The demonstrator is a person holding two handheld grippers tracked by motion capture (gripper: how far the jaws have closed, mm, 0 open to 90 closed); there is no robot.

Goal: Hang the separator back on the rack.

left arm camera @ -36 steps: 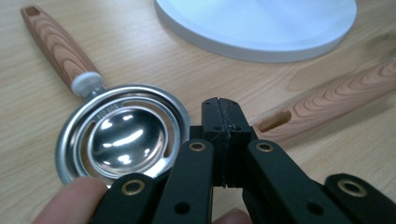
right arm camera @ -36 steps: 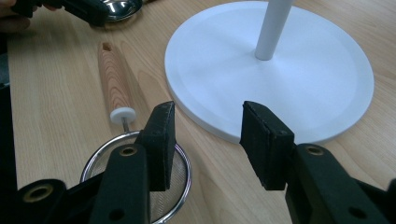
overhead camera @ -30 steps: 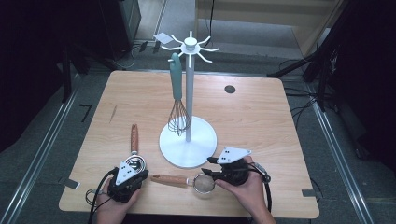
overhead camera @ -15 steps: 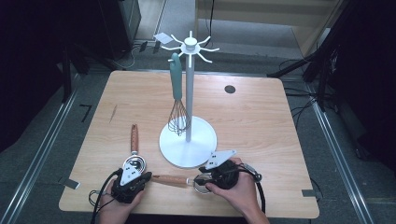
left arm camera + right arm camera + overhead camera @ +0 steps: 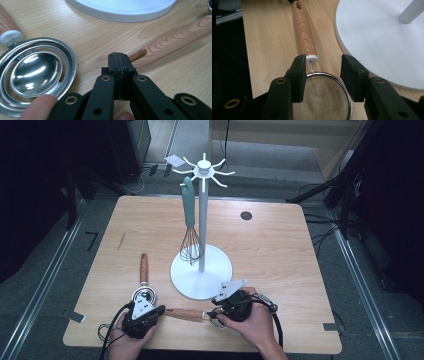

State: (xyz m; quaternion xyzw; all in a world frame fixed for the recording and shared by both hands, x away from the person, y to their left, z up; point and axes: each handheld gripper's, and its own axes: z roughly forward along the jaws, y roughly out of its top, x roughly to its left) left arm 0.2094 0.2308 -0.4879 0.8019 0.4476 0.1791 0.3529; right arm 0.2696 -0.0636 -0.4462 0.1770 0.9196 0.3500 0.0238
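Right gripper point(image 5: 323, 75), black, two-jaw, held in the person's right hand point(image 5: 250, 325) at the near edge of the pale wooden table point(image 5: 280, 250): jaws part-way open, standing on either side of the round wire-rimmed mesh strainer with a wood-grain handle point(image 5: 322, 100); the rim sits between the pads, and whether they press on it cannot be told. The strainer lies flat on the table, its handle running away from the jaws, its slotted end toward the left gripper. Left gripper point(image 5: 119, 65), black, two-jaw, in the left hand point(image 5: 127, 345) at the near left: jaws fully closed, pad against pad, nothing between them, tips just beside the slotted end of the strainer's handle. Round steel egg separator with slotted rings and a wood-grain handle point(image 5: 35, 75): flat on the table just left of that gripper, a fingertip near its rim. White utensil stand with a round disc base, upright pole and spoked hook crown point(image 5: 202, 270): mid-table, base edge close beyond both grippers. Wire whisk with a teal handle point(image 5: 190, 220): hanging from a hook on the stand, wires just above the base. Small dark round hole point(image 5: 245, 215): far right of the tabletop.
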